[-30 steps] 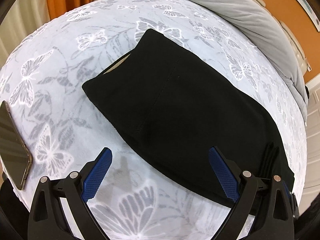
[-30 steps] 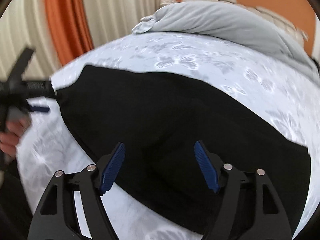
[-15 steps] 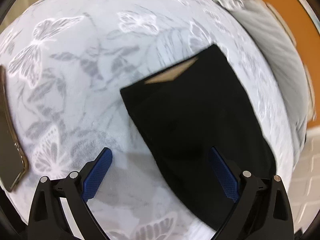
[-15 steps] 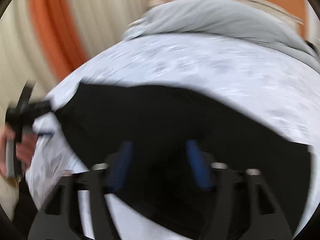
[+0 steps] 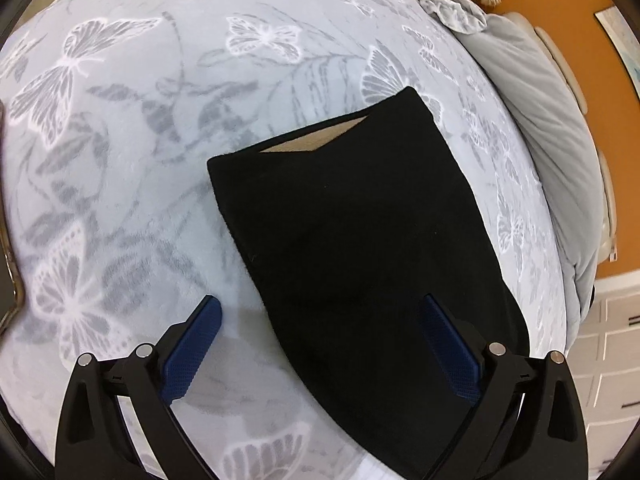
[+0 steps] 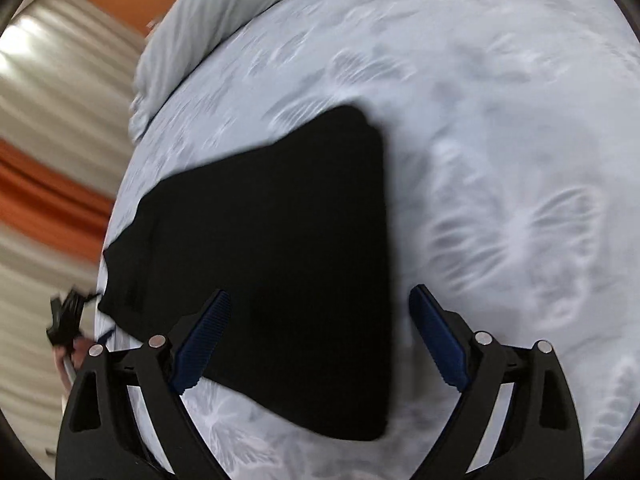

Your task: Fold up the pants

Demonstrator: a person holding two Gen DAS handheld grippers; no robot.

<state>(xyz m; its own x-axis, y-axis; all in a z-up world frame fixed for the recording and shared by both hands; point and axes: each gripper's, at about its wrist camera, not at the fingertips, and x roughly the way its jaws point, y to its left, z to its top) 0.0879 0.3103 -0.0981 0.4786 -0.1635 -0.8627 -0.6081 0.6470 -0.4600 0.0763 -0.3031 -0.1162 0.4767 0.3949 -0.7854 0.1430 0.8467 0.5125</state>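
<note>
The black pants [image 5: 360, 248] lie folded flat on the butterfly-print bedspread [image 5: 120, 160], with a tan lining showing at the far waist opening. My left gripper [image 5: 320, 344] is open and empty, held above the near end of the pants. In the right wrist view the pants [image 6: 280, 260] show as a dark folded slab. My right gripper [image 6: 320, 340] is open and empty above their near edge. The other gripper and a hand [image 6: 66, 328] show small at the far left of that view.
A grey quilt [image 5: 552, 128] is bunched along the far right of the bed against an orange wall. A phone [image 5: 6, 272] lies at the bed's left edge. White and orange curtains [image 6: 48, 160] hang beyond the bed. White drawers [image 5: 608, 380] stand at the right.
Both grippers have swung round and drawn back, so the pants lie at a new angle in each view. The pants stay folded on the bed. Both grippers stay open.
</note>
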